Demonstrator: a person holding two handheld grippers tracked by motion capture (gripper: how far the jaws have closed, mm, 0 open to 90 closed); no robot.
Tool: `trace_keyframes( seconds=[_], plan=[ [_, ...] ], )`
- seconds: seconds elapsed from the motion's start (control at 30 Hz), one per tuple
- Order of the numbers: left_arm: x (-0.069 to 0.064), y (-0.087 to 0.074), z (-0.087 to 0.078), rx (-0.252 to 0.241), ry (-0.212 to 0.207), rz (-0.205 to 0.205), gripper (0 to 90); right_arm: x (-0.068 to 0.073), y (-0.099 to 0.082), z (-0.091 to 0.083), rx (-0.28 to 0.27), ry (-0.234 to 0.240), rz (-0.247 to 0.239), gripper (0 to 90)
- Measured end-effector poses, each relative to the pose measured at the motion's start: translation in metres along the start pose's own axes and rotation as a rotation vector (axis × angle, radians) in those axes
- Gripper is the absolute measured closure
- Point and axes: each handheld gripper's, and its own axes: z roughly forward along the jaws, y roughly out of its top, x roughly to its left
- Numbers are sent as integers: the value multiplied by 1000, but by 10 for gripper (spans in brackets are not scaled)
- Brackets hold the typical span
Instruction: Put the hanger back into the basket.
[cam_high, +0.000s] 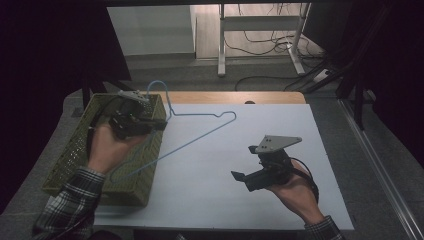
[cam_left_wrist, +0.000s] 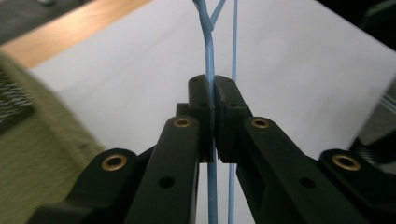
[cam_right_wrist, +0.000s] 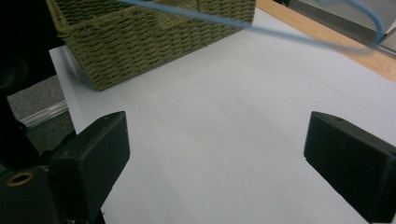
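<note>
My right hand-held gripper (cam_high: 239, 176) hovers spread and empty over the white worktop (cam_high: 250, 150). The woven basket (cam_high: 75, 155) sits at its left edge. My left hand-held gripper (cam_high: 162, 125) pinches the blue wire hanger (cam_high: 200, 134), apparently lifting it out; next it needs a clear landing spot.

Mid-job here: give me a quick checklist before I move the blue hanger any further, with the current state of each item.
1. Left gripper grip on the blue wire hanger: ok, jaws closed on the wire near its neck.
2. Right gripper free: ok, jaws wide apart over the white sheet.
3. Hanger out of the woven basket: not ok, its lower end lies over the basket.
4. Hanger snagged on the weave: cannot tell.
5. Space for the hanger on the sheet: ok, bare.
</note>
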Motion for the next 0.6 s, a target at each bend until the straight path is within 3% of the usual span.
trace_keyframes(
  seconds=[0.07, 0.1, 0.13, 0.23, 0.3, 0.33, 0.6],
  plan=[
    [4, -1, -3, 0, 14, -4, 875, -1, -2, 0, 0, -3, 2, 52],
    [13, -5, -7, 0, 44, -13, 875, -2, -6, 0, 0, -5, 13, 45],
    [13, -5, -7, 0, 44, -13, 875, -4, -9, 0, -1, -6, 22, 43],
    [34, -18, -12, -12, 73, -47, 875, -7, -16, 0, -4, -7, 46, 42],
    [40, -22, -14, -20, 77, -54, 875, -10, -21, -1, -6, -13, 61, 41],
    [50, -29, -16, -25, 96, -71, 875, -11, -24, -1, -7, -14, 69, 41],
    [90, -58, -32, -76, 213, -150, 876, -22, -42, -4, -8, -40, 123, 42]
  ],
)
